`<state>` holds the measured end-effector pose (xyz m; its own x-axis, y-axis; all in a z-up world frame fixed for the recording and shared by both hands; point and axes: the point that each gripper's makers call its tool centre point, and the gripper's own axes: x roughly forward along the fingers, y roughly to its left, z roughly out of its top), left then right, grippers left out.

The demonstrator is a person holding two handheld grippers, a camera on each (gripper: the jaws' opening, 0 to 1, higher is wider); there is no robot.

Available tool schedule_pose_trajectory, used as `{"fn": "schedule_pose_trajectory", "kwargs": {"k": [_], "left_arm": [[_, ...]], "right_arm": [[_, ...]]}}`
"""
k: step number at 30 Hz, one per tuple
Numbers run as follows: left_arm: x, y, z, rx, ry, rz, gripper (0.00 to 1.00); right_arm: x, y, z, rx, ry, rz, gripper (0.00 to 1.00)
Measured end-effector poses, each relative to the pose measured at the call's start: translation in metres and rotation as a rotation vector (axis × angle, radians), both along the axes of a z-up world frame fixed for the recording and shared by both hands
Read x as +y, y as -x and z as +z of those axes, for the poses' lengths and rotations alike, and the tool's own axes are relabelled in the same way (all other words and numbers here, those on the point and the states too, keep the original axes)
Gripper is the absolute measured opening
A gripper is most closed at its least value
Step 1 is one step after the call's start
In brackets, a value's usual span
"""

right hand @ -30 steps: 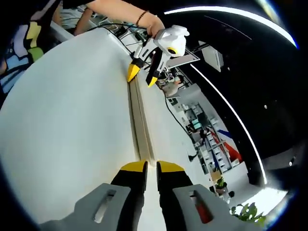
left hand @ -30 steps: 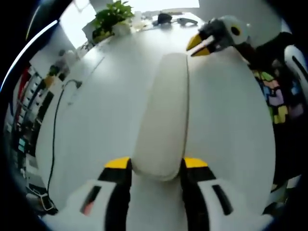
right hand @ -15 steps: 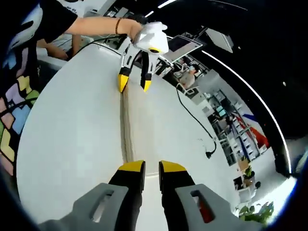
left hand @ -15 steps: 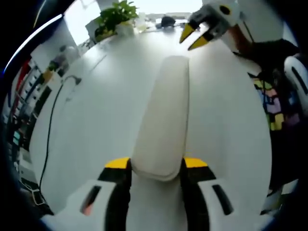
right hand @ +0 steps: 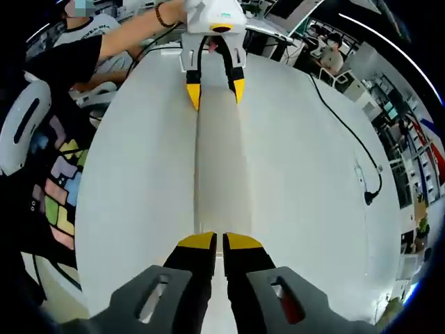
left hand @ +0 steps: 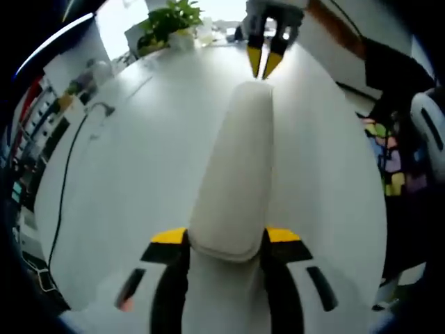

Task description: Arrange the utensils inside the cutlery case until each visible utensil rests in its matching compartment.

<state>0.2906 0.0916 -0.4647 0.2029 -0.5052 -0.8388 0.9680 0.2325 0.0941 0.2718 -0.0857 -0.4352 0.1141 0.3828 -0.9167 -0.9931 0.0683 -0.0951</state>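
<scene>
A long, closed, off-white cutlery case [left hand: 235, 167] lies lengthwise on the white table [left hand: 139, 174]. My left gripper [left hand: 226, 236] is shut on its near end, one yellow-tipped jaw against each side. At the case's far end my right gripper [left hand: 264, 61] points down with its tips nearly together, just touching the end. In the right gripper view the case [right hand: 217, 160] runs away from my right gripper [right hand: 220, 241], whose jaws leave only a slit, up to my left gripper [right hand: 215, 87] astride it. No utensils show.
A potted plant [left hand: 165, 24] and clutter stand at the table's far edge. A black cable [left hand: 64, 181] trails along one side [right hand: 348, 132]. A person's arm [right hand: 132, 31] reaches in behind the left gripper; patterned clothing [right hand: 59, 188] lies beyond the table's edge.
The right gripper has swung round and come down in line with the case's far end. The left gripper has kept its hold on the near end.
</scene>
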Motion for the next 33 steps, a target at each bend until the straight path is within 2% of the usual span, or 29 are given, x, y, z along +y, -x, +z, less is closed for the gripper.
{"fn": "schedule_pose_trajectory", "kwargs": {"k": [6, 9, 12, 17, 23, 25, 28, 31, 33], "left_arm": [[-0.001, -0.001, -0.002, 0.034, 0.0, -0.023, 0.43], [-0.001, -0.001, -0.002, 0.043, 0.014, -0.029, 0.44], [-0.002, -0.001, -0.003, 0.05, 0.043, -0.033, 0.44], [-0.003, 0.0, -0.003, 0.054, 0.083, -0.023, 0.44], [-0.003, 0.002, -0.003, 0.05, 0.06, -0.005, 0.44], [0.002, 0.002, -0.002, 0.031, 0.015, 0.03, 0.44], [0.012, 0.009, 0.0, -0.031, -0.076, -0.037, 0.42], [0.015, 0.011, 0.011, -0.09, -0.09, -0.047, 0.4], [0.015, 0.01, 0.021, -0.117, -0.094, -0.056, 0.39]], "right_arm": [[-0.004, -0.005, -0.01, 0.047, 0.064, -0.019, 0.03], [-0.006, -0.005, -0.01, 0.086, 0.084, -0.105, 0.03], [-0.005, -0.004, -0.01, 0.062, 0.133, -0.061, 0.04], [-0.005, -0.004, -0.01, 0.057, 0.183, -0.043, 0.04], [-0.004, -0.003, -0.011, 0.035, 0.242, 0.016, 0.04], [-0.004, -0.003, -0.011, 0.031, 0.254, -0.011, 0.04], [-0.005, -0.004, -0.011, 0.031, 0.246, 0.01, 0.04], [-0.005, -0.005, -0.011, 0.044, 0.23, -0.01, 0.04], [-0.004, -0.004, -0.011, 0.03, 0.236, 0.013, 0.04]]}}
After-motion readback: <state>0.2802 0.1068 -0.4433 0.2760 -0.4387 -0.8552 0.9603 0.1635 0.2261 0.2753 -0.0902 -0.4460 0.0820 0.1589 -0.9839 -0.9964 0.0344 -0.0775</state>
